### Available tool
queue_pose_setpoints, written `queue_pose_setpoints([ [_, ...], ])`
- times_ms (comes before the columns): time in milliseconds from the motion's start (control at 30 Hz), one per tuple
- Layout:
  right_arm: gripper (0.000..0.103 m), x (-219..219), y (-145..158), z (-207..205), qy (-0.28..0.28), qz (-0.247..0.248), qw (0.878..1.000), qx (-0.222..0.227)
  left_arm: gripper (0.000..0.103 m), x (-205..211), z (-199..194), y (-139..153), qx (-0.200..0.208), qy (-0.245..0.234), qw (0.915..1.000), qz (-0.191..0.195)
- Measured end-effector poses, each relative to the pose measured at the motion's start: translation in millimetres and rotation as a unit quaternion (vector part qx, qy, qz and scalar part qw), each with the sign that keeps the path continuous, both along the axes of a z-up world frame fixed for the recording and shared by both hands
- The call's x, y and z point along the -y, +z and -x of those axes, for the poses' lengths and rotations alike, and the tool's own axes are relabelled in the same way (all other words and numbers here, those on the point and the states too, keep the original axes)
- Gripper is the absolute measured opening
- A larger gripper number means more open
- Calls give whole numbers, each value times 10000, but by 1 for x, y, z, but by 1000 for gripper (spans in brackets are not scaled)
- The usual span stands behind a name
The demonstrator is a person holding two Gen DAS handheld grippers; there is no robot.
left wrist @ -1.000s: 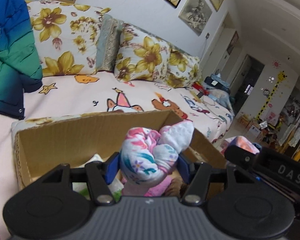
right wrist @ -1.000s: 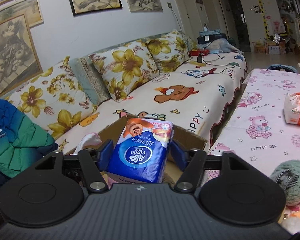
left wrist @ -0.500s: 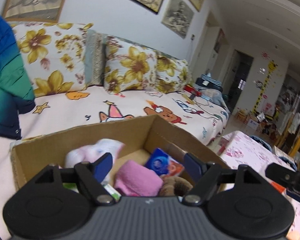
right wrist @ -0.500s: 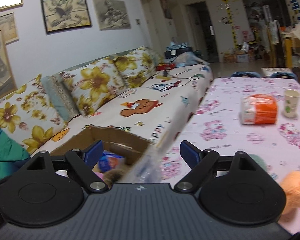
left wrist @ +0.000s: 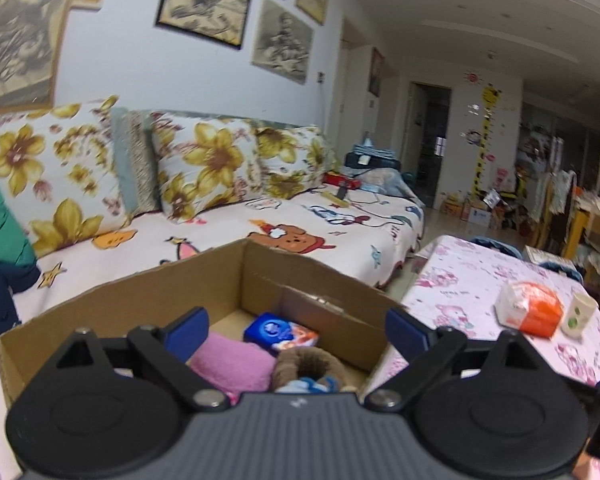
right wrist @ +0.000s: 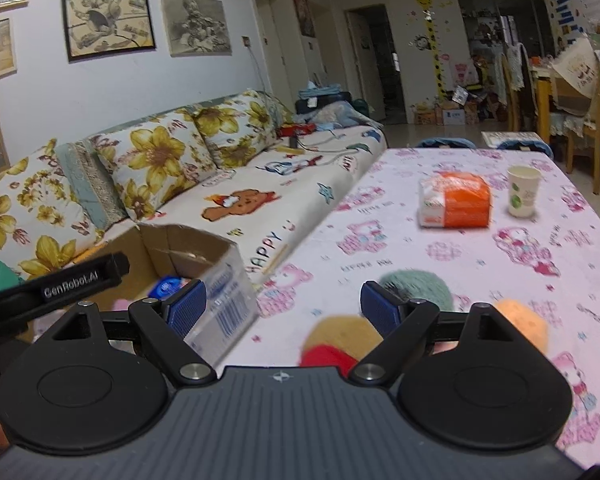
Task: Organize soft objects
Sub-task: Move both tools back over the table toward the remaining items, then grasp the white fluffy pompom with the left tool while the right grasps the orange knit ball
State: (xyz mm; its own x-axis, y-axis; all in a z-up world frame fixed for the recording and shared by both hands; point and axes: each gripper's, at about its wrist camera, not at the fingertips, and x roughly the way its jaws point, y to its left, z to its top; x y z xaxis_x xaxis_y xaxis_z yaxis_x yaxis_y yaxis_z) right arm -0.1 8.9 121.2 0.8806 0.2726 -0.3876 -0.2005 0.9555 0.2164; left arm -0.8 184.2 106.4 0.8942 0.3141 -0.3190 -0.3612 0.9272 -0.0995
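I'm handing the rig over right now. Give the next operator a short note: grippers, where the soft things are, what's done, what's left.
Left gripper: open, its jaws just opened, nothing between the fingers, over the cardboard box.
Right gripper: open, empty, facing the table.
Done: pink cloth, blue tissue pack and a brown plush lie in the box.
Left on the table: green plush, yellow-and-red plush, orange plush, orange tissue pack. The paper cup is not soft.
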Motion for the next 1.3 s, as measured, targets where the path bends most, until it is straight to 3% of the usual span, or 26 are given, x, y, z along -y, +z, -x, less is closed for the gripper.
queue_pose_setpoints([
  [200,103,5,1,3,-186,7,9998,-74,98,21,0,-1,27,-202,9992,-340],
  [267,103,7,-1,6,-242,-6,9997,-60,102,25,-1,-1,33,-260,9990,-372],
  [767,103,12,-8,7,-652,-17,9978,95,102,57,-8,-11,-125,-689,9953,-665],
  [1300,103,26,-15,8,-1118,-154,9936,-33,102,82,-15,-25,-429,-1082,9907,-700],
])
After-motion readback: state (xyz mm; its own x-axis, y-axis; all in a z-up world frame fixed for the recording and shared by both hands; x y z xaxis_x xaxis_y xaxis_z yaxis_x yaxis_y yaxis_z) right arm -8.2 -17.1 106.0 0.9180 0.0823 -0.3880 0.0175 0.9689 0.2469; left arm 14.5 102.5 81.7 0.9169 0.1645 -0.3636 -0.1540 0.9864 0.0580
